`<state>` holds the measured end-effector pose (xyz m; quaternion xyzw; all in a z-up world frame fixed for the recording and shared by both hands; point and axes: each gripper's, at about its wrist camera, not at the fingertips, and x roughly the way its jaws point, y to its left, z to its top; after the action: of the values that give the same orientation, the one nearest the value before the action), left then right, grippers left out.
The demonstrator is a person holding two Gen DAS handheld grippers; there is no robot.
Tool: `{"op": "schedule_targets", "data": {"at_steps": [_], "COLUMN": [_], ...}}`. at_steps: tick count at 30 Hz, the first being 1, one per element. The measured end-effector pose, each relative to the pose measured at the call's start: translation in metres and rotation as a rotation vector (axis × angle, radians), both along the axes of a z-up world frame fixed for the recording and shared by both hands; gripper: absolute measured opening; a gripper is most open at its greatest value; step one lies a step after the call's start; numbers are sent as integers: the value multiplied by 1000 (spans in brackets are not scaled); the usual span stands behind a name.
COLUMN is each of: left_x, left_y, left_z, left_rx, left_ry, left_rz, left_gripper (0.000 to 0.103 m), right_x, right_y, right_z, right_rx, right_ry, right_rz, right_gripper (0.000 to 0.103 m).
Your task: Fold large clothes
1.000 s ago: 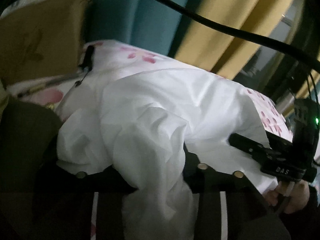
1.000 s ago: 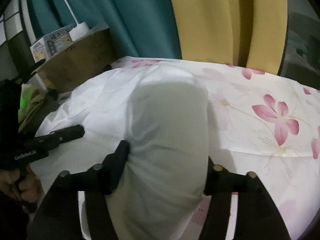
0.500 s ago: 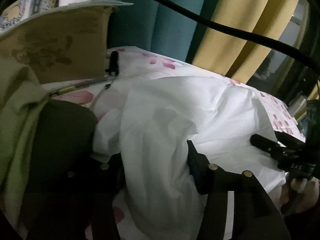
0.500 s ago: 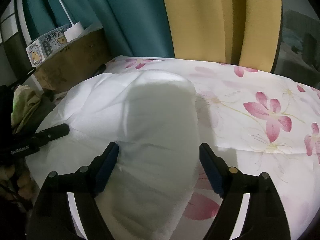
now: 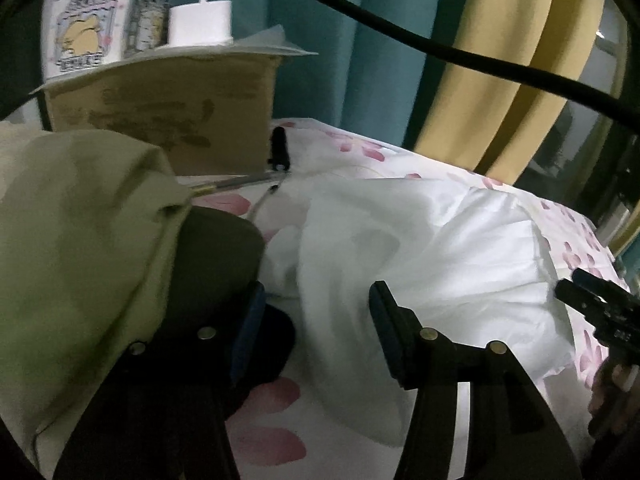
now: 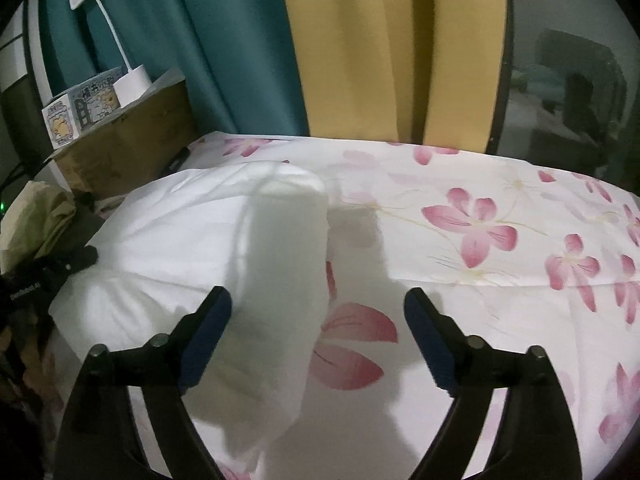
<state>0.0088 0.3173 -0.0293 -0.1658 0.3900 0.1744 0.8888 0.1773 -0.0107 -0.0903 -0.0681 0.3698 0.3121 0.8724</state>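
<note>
the white garment (image 6: 208, 240) lies in a folded bundle on the floral sheet (image 6: 480, 184), at the sheet's left side as the right wrist view has it, close to the cardboard box (image 6: 132, 148). its long axis runs from the near edge of the bed away toward the curtains (image 6: 248, 52); one folded-over panel makes a long rounded strip on its right side, its far end rounded and its near end hanging toward the camera.

the right gripper (image 6: 318, 308) stands wide open, its jaws having just been opening. the folded strip's near end sits between them, just beside the left pad but not pinched, and the right pad is over bare sheet.

the left gripper (image 5: 316, 320) is partly open and holds nothing; its jaws opened within the last second. a fold of the white garment lies between them, untouched as far as the view shows. a dark cloth (image 5: 216, 248) and an olive cloth (image 5: 80, 220) lie beside its left finger.
</note>
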Motion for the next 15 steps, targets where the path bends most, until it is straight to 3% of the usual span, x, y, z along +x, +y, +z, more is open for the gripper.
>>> {"op": "schedule_targets", "data": {"at_steps": [15], "left_x": [-31], "left_y": [-44], "left_z": [29], "left_rx": [26], "left_ry": [-76], "left_rz": [-54], "left_gripper": [57], "right_x": [-35], "right_y": [-43], "right_z": [14], "right_rx": [5], "right_ry": [-37], "right_rz": [-41], "right_gripper": [92]}}
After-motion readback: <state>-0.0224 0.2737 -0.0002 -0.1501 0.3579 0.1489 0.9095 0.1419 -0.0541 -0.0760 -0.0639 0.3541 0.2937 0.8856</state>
